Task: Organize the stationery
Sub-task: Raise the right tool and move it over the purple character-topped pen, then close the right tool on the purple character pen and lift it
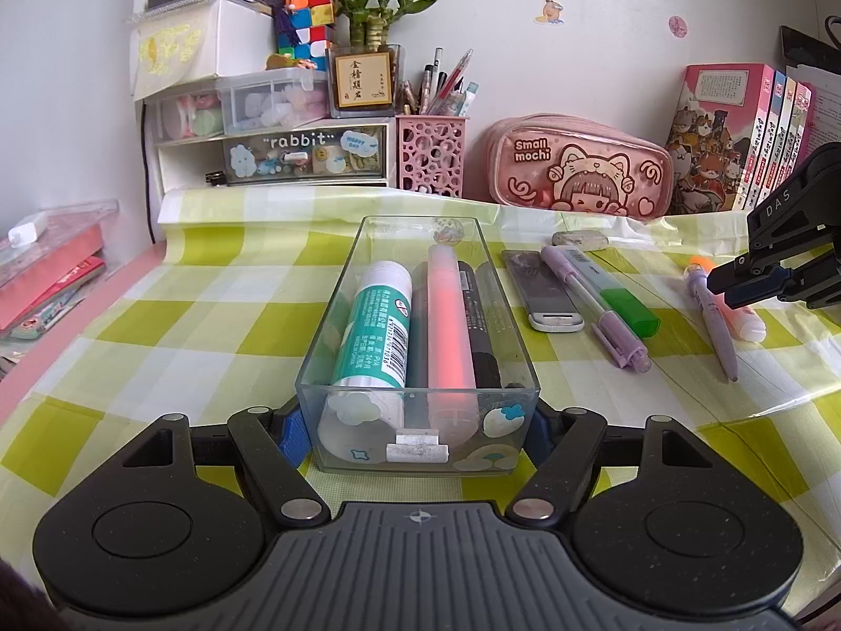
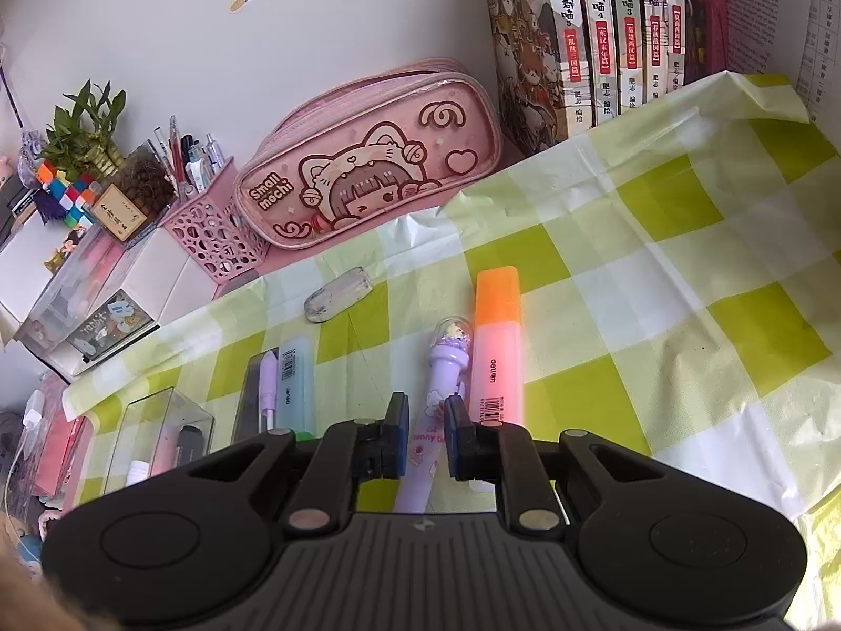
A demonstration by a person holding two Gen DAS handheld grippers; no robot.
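A clear plastic box (image 1: 420, 273) sits on the checked cloth, holding a glue stick (image 1: 376, 323), a pink highlighter (image 1: 447, 315) and a black marker (image 1: 481, 326). My left gripper (image 1: 415, 434) is shut on the box's near end. My right gripper (image 2: 426, 439) straddles a purple pen (image 2: 433, 420), jaws a little apart, the pen between the pads; it also shows in the left wrist view (image 1: 736, 284). An orange highlighter (image 2: 494, 347) lies just right of the pen. A purple pen (image 1: 594, 305), a green highlighter (image 1: 625, 302), a silver flat case (image 1: 541, 289) and an eraser (image 1: 581, 240) lie right of the box.
At the back stand a pink pencil case (image 1: 578, 168), a pink pen holder (image 1: 431, 155), a drawer unit (image 1: 273, 152), a plant (image 1: 368, 79) and books (image 1: 736, 136). A clear case (image 1: 47, 257) lies at the left off the cloth.
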